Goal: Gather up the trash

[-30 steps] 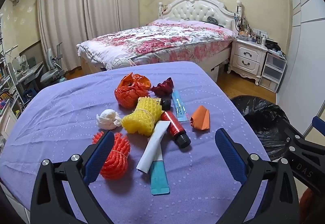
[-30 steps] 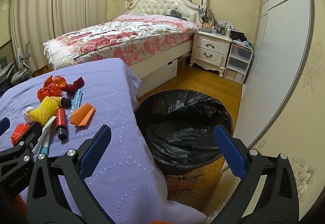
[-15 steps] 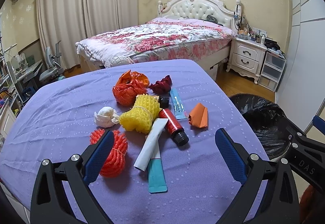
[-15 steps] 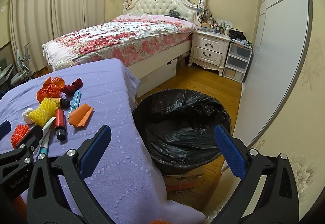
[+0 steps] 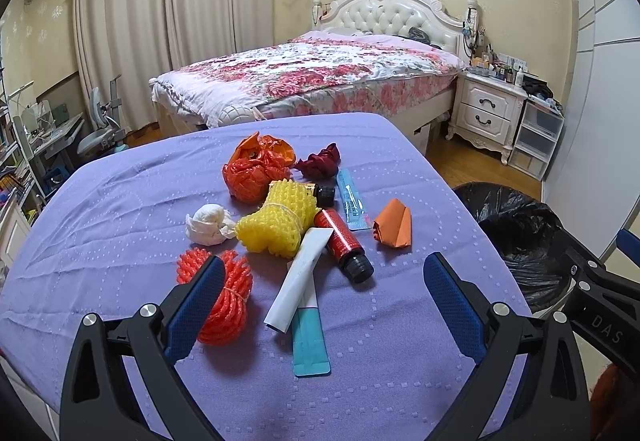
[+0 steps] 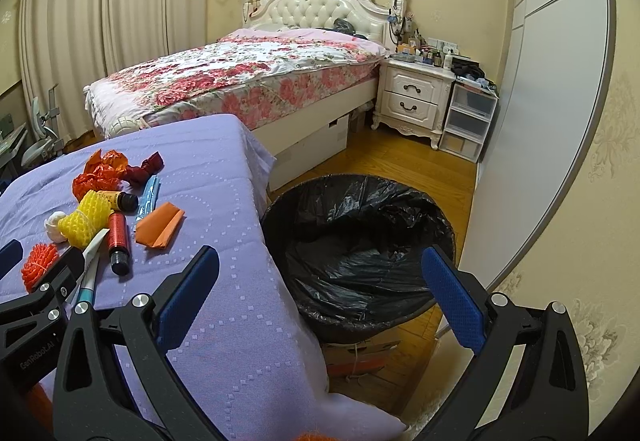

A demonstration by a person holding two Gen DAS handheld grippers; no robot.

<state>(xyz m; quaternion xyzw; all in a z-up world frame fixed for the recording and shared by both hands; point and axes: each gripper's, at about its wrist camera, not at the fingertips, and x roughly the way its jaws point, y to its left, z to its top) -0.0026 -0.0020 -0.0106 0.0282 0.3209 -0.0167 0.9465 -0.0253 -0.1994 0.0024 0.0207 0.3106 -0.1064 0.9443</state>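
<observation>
Hovering over the purple table, the left gripper gapes wide and empty, trash heaped just ahead: white tube between its fingers, red net behind the left finger. Right gripper, equally spread, holds nothing above the table edge, bin straight ahead.

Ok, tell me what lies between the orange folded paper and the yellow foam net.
In the left wrist view, a red bottle with a black cap lies between the orange folded paper and the yellow foam net, beside a blue packet.
</observation>
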